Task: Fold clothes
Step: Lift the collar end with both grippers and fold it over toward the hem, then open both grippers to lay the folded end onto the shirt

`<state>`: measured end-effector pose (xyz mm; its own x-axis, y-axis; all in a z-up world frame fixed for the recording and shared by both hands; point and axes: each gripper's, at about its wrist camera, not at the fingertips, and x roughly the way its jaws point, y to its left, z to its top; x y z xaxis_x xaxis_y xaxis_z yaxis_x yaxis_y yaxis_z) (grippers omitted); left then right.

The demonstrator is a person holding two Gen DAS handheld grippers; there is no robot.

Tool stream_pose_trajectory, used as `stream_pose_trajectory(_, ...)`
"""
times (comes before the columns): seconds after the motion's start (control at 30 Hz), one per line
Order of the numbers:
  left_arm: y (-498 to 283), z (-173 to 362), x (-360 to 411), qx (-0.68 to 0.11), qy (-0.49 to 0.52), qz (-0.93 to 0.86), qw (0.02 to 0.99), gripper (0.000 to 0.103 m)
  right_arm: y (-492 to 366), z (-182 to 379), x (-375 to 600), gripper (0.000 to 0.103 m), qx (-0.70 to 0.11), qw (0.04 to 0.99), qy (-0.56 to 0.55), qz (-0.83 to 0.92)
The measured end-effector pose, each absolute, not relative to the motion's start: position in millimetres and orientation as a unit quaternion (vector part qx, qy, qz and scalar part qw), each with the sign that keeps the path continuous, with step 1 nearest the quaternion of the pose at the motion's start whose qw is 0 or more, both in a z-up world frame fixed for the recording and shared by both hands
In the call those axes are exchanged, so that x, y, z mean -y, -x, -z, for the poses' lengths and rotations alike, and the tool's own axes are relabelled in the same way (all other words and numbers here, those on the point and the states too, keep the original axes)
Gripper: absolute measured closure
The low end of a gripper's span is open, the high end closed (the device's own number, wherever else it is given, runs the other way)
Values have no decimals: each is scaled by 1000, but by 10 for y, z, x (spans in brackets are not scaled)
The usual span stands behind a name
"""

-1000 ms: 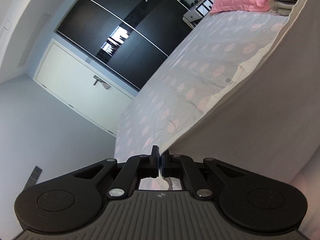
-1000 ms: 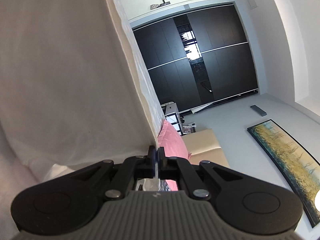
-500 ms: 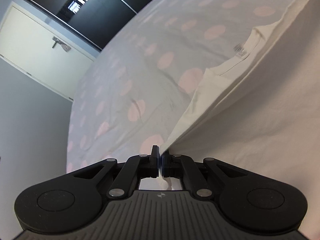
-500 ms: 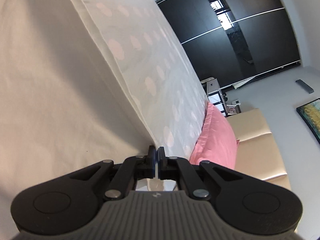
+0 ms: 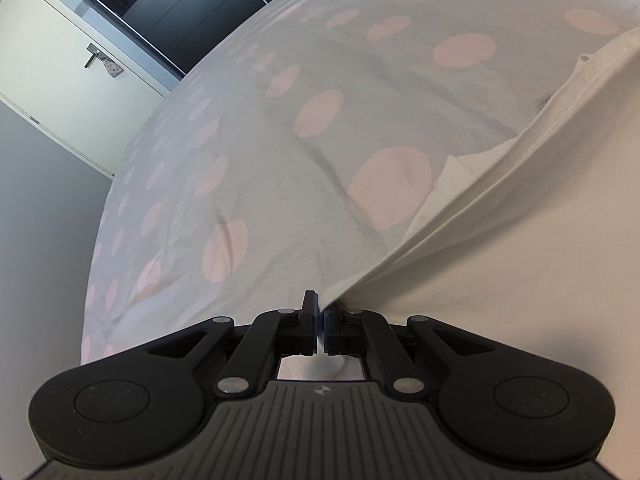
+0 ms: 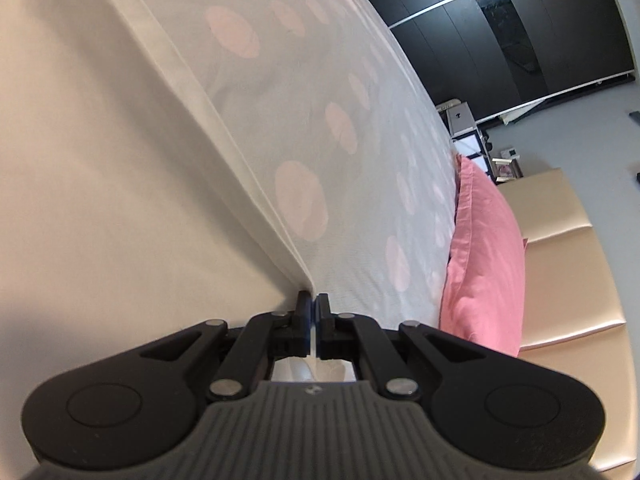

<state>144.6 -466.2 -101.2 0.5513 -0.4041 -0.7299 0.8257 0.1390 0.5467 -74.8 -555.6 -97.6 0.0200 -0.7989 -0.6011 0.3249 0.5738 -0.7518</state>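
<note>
In the left wrist view, far to the left, a cream door (image 5: 60, 64) with a metal handle (image 5: 93, 55) stands beside a dark wardrobe front (image 5: 192, 4). The bed (image 5: 248, 184), under a pale cover with pink dots, fills the middle of that view. Near the bottom centre the left gripper (image 5: 319, 322) has its fingers (image 5: 309, 316) pressed together on the edge of a cream garment (image 5: 520, 264), which runs taut from the fingers up toward the far right, with a lower layer of the same cloth showing beneath its edge on the bed cover. In the right wrist view the same garment (image 6: 100, 168) covers the whole left half, its hemmed edge running down to the right gripper (image 6: 313, 316), whose fingers (image 6: 303, 312) are likewise clamped on the cloth with only a thin strip of it showing between them. To the right of that edge lies the dotted cover, then a pink pillow (image 6: 484, 248) against a beige padded headboard (image 6: 568, 264). Far beyond stand a white bedside unit (image 6: 464, 128) and the dark sliding wardrobe (image 6: 500, 32).
</note>
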Motion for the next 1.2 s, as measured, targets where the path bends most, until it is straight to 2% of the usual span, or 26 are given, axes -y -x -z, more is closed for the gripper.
stream_pose_trajectory(0.1, -1502, 1043, 4682, -212, -491, 410, 739, 94, 749, 1001, 5655, 96, -554, 692, 193, 422)
stream_pose_trajectory(0.17, -1543, 1050, 4685, -213, -483, 400, 749, 85, 794, 966, 5699, 75, -541, 695, 180, 438)
stream_pose_trajectory(0.2, -1572, 1021, 4660, -217, -477, 394, 755, 82, 827, 928, 5755, 75, -533, 698, 169, 447)
stream_pose_trajectory(0.4, -1739, 755, 4300, -237, -443, 382, 776, 80, 1228, 651, 5936, 75, -501, 726, 70, 465)
stream_pose_trajectory(0.7, -1561, 408, 3276, -281, -408, 422, 759, 79, 2030, 356, 5241, 75, -480, 775, -61, 407)
stream_pose_trajectory(0.93, -1296, 351, 2425, -337, -351, 448, 751, 73, 2619, 373, 4554, 73, -461, 778, -150, 399)
stream_pose_trajectory(1.07, -1184, 413, 2082, -375, -298, 451, 753, 73, 2914, 465, 4247, 72, -445, 771, -196, 411)
stream_pose_trajectory(1.2, -1051, 482, 1809, -390, -272, 456, 752, 73, 3136, 567, 3949, 72, -443, 778, -186, 404)
